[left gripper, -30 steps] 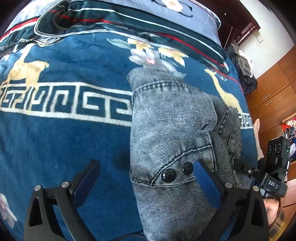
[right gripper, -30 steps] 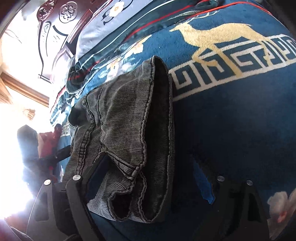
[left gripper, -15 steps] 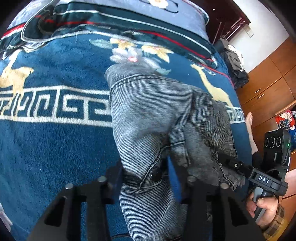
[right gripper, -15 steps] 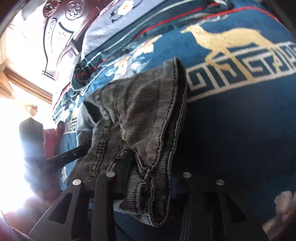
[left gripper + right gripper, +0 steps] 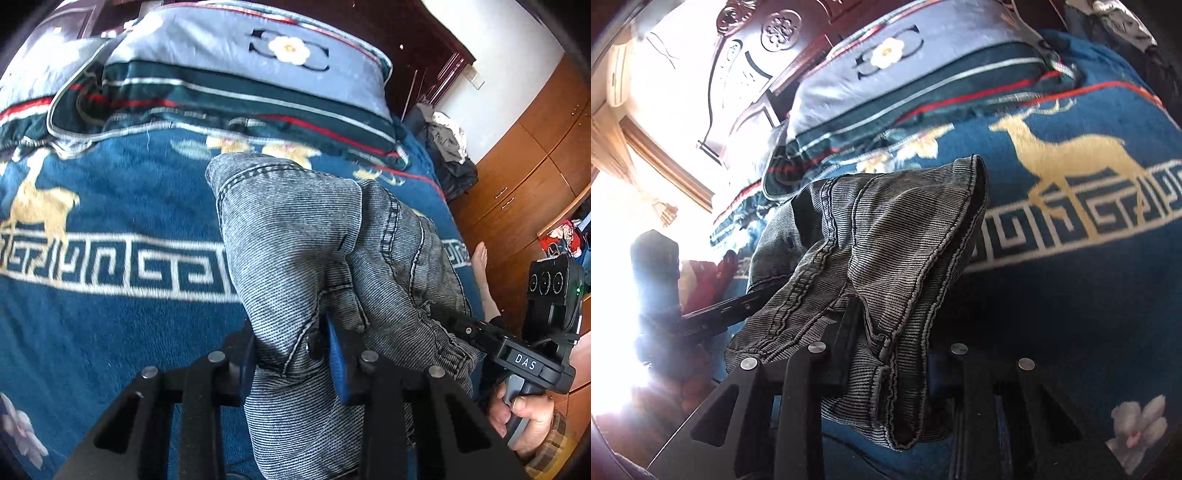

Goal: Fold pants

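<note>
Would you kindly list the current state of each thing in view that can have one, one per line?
Grey jeans: folded over, near end pinched at two spots and raised, far end on the blanket.
Left gripper: just closed, shut on the jeans by the black buttons.
Right gripper: just closed, shut on the jeans' seamed edge.
Deer-pattern blanket: spread flat on the bed.
Pillow: lying at the headboard.

Counting: one pair of grey jeans (image 5: 295,236) ahead between both grippers, two pillows (image 5: 251,70) beyond, one blanket (image 5: 110,302) beneath, two black buttons (image 5: 314,343) by left pads.
</note>
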Demonstrator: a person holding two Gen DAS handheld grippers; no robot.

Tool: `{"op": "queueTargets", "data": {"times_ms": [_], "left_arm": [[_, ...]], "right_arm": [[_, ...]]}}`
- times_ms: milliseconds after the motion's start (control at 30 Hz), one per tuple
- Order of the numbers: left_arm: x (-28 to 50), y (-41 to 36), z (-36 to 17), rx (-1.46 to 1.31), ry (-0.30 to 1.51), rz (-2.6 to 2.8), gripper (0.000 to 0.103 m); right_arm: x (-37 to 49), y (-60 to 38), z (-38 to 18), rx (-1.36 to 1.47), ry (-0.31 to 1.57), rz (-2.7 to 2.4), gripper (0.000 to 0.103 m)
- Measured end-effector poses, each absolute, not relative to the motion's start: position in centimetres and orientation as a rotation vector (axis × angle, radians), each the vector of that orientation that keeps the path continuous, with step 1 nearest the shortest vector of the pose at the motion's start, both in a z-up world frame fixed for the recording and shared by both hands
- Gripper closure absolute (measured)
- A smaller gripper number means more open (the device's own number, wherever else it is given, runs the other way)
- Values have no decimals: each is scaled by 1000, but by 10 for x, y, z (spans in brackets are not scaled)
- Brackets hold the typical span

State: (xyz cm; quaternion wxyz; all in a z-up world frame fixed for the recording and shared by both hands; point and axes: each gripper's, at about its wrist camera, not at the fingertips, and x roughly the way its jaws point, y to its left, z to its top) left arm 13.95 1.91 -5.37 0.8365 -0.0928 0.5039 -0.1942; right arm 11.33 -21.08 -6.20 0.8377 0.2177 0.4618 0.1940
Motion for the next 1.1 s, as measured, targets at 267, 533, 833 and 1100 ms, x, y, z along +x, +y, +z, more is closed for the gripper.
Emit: {"op": "queueTargets", "data": {"times_ms": [267, 533, 833, 1100], "left_arm": [[167, 19, -34, -181, 1022, -384, 68], [216, 27, -43, -168, 1022, -340, 67], [260, 32, -102, -175, 1107, -310, 64], [256, 47, -123, -195, 1067, -315, 41]], "right_arm": [[143, -207, -42, 394, 941, 433, 76], [199, -196, -54, 360, 941, 422, 76], [251, -197, -118, 389, 1062, 397, 72], [248, -211, -145, 440, 1072, 373, 46]]}}
